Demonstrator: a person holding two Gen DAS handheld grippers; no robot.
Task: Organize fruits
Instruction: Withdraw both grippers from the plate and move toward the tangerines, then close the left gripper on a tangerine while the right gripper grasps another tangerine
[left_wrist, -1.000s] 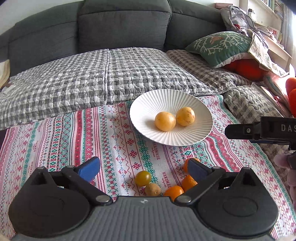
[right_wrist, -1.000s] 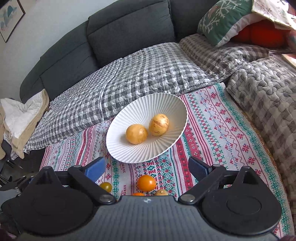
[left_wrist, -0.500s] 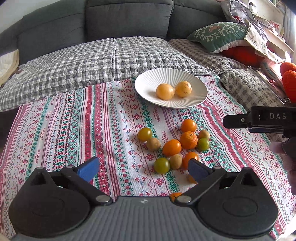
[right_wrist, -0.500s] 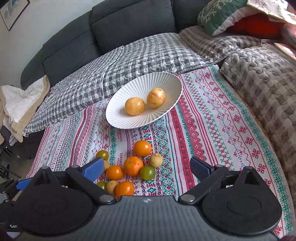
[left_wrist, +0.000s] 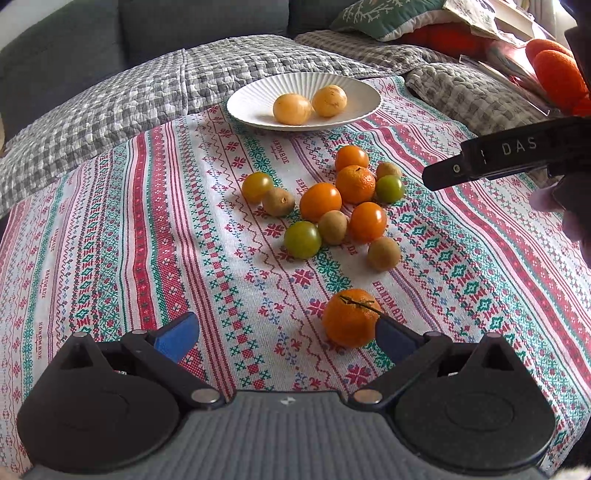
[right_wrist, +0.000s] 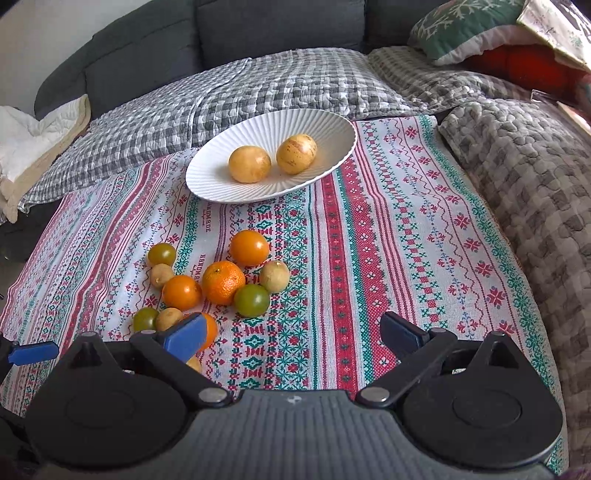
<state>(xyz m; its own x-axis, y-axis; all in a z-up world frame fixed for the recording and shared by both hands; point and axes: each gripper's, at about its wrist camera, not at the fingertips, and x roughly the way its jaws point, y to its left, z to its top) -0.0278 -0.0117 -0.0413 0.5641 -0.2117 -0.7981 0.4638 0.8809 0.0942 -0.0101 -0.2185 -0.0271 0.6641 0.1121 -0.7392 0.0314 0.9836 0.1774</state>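
Both grippers hang over the patterned cloth, which is spread on a quilted sofa seat, not a tabletop. The left gripper has its fingers apart with nothing between them; its right finger stands just beside a lone stemmed mandarin near the cloth's near edge, and contact cannot be told. The right gripper has just been opening; its fingers stand wide apart over bare cloth, holding nothing. The loose fruit cluster lies mid-cloth, several pieces touching, and the white ribbed plate sits at the far edge with two yellow fruits in it. Probable hazards: the fruits are round and the surface is soft, so a finger landing off-centre could roll the mandarin off the near edge. Closing on one fruit in the cluster may push its neighbours apart. The right gripper's left finger already overlaps an orange fruit in its own view, so descending there risks pressing that fruit. The plate is shallow, so a fruit released from height could strike the two inside and roll out.
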